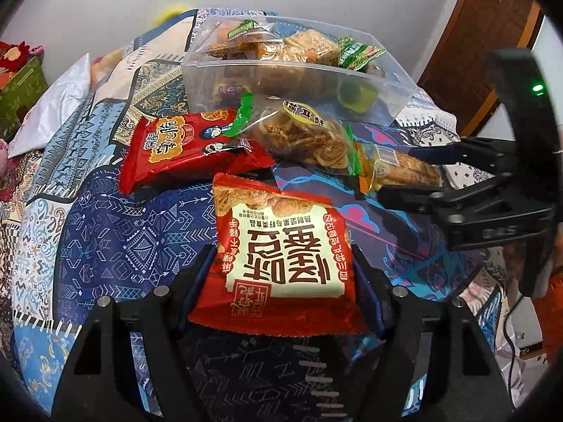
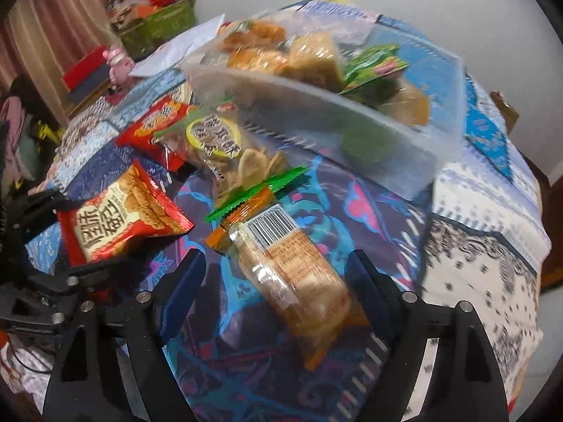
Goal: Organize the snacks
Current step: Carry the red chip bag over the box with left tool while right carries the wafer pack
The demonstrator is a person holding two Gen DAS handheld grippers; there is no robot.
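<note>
- The left gripper (image 1: 278, 274) pinches a red snack packet (image 1: 281, 249) with a cream label and large printed characters; both blue pads press on the packet's sides, and the packet sits just above the patterned blue cloth (image 1: 105, 232).
- In the right wrist view the same red packet (image 2: 119, 221) shows at the left edge, between the black fingers of the left gripper (image 2: 70, 232).
- The right gripper (image 2: 274, 281) stands spread around a clear-wrapped biscuit pack (image 2: 292, 274) with orange ends and a barcode; the pack lies on the cloth (image 2: 475, 246) between the pads, with a visible gap on each side (the view is motion-blurred, so fine contact is hard to judge).
- From the left wrist camera, the right gripper (image 1: 418, 172) reaches in from the right, with the biscuit pack (image 1: 397, 170) between its fingers.
- A clear plastic box (image 1: 281, 70) stands at the far side of the cloth, already holding several wrapped snacks, some in green wrappers.
- Just in front of the box lies a clear bag of round crisps (image 1: 302, 137) with a yellow label and green sealed ends, touching a second red packet (image 1: 183, 147) at its left.
- The biscuit pack's orange end lies against the green end of the crisp bag.
- Beyond the cloth on the left stand a green box (image 1: 17, 88) and a white pillow-like bundle (image 1: 59, 98).
</note>
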